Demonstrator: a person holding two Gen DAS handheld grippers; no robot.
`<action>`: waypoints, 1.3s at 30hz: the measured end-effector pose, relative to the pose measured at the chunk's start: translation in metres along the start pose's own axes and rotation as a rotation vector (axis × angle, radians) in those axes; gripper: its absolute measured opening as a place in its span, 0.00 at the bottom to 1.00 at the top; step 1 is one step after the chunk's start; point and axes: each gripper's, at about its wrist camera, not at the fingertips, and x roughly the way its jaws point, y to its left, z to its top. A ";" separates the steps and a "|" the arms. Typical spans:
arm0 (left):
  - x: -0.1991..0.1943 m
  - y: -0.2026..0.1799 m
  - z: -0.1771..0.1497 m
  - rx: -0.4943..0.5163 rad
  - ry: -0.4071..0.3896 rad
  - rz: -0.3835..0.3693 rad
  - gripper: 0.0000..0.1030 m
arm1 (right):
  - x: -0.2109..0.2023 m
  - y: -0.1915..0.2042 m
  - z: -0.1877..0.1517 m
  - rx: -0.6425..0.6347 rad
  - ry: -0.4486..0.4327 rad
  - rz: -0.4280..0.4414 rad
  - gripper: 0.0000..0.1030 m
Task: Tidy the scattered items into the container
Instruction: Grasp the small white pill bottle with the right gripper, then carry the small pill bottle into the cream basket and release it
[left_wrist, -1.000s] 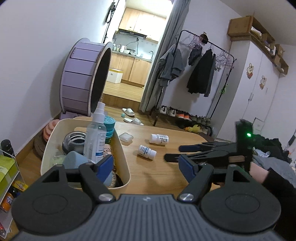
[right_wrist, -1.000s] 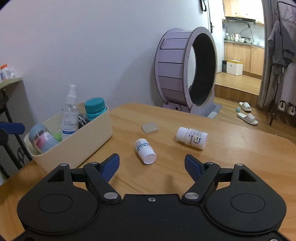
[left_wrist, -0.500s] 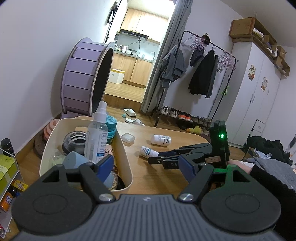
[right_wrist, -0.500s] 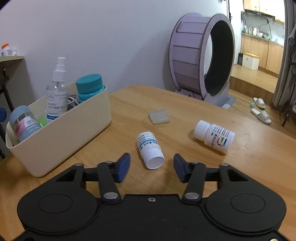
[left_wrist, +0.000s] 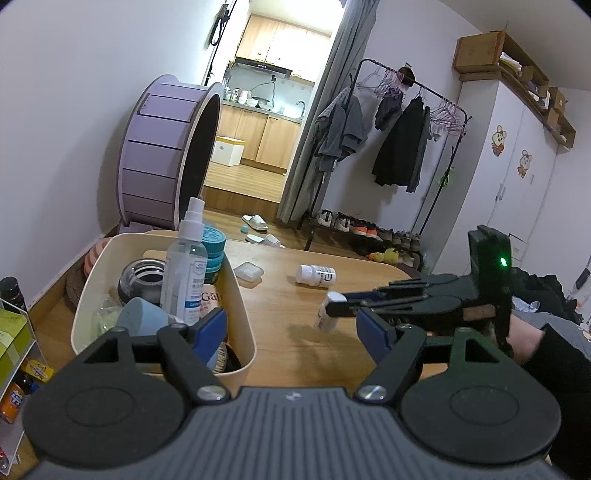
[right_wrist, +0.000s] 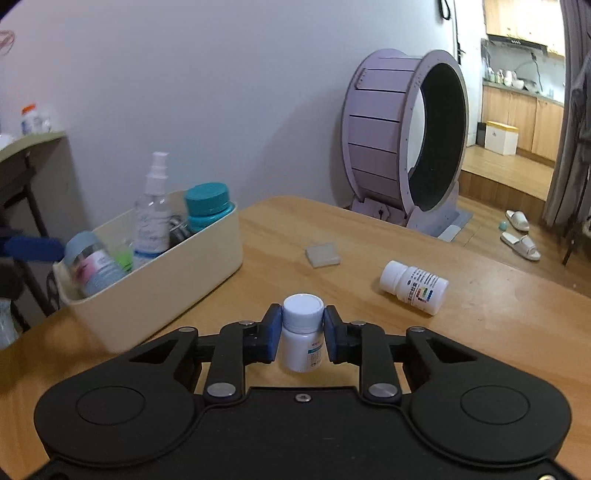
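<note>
The right gripper (right_wrist: 302, 334) is closing on a small white pill bottle (right_wrist: 303, 336), which is seen between the blue pads, gripped just below its cap and hanging cap-up, so that it can be carried clear of the wooden table (right_wrist: 498, 332). In the left wrist view the same bottle (left_wrist: 328, 309) is seen lifted off the surface, with its shadow beneath it. The cream container (right_wrist: 155, 291) lies ahead and to the left of the right gripper, near enough for a short carry. The left gripper (left_wrist: 291, 328) is held wide apart with nothing between its fingers, directly over the near rim of the container (left_wrist: 243, 306), probably to steady or guard it. Two items remain scattered ahead of the right gripper: one larger white bottle (right_wrist: 414, 287) lying on its side to the right, and one flat translucent case (right_wrist: 323, 254) farther ahead. Inside the container, one spray bottle (right_wrist: 152, 210), one teal-capped jar (right_wrist: 207, 206) and one blue-capped bottle (right_wrist: 94, 264) can be counted; further contents are partly hidden and cannot be counted reliably.
</note>
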 end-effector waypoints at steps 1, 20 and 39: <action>0.000 -0.001 0.000 0.003 0.001 -0.002 0.74 | -0.002 0.003 -0.003 -0.006 0.006 -0.002 0.24; -0.023 0.023 0.006 -0.014 -0.051 0.103 0.74 | -0.039 0.035 0.038 -0.004 -0.163 0.097 0.24; -0.044 0.045 0.007 -0.012 -0.069 0.209 0.74 | 0.031 0.113 0.094 -0.127 -0.133 0.302 0.26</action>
